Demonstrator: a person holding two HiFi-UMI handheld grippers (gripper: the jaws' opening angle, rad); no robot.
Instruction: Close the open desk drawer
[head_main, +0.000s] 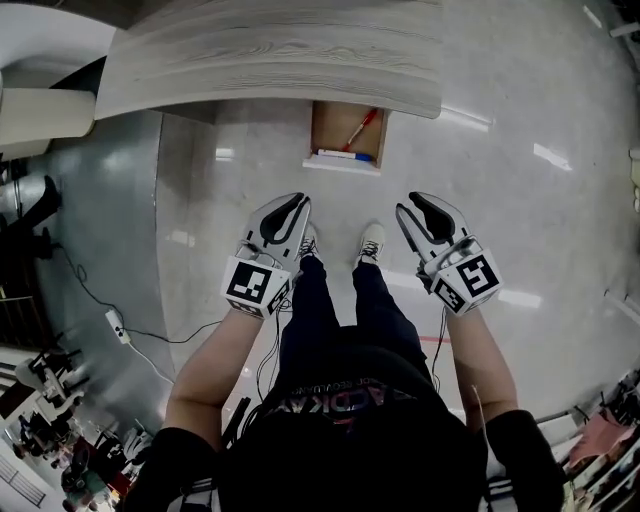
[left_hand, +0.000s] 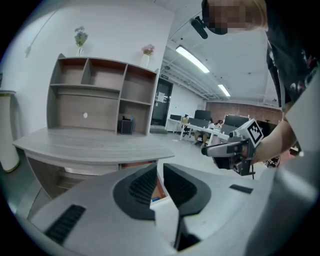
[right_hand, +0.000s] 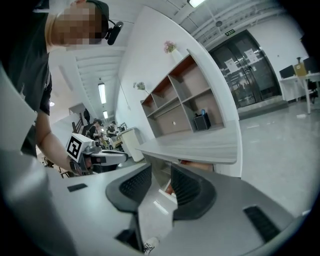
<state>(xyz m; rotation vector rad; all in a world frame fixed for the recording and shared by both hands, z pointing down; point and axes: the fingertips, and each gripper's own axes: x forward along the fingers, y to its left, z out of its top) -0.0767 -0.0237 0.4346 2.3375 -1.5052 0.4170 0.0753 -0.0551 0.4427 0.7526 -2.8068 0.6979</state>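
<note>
The open drawer (head_main: 342, 163) sticks out from under the grey wood-grain desk (head_main: 270, 55), its white front towards me. Inside lie a red pen (head_main: 362, 128) and a blue-and-white marker (head_main: 343, 154). Both grippers hang in the air well short of the drawer, touching nothing. My left gripper (head_main: 300, 200) shows only a narrow gap between its pads, and a slice of the drawer (left_hand: 160, 190) appears through that gap. My right gripper (head_main: 412, 200) stands clearly open and empty, with the drawer (right_hand: 169, 189) seen between its jaws.
A person's legs and white shoes (head_main: 371, 242) stand on the glossy floor between the grippers. A power strip with its cable (head_main: 118, 327) lies on the floor at the left. A shelf unit (left_hand: 100, 95) rises behind the desk.
</note>
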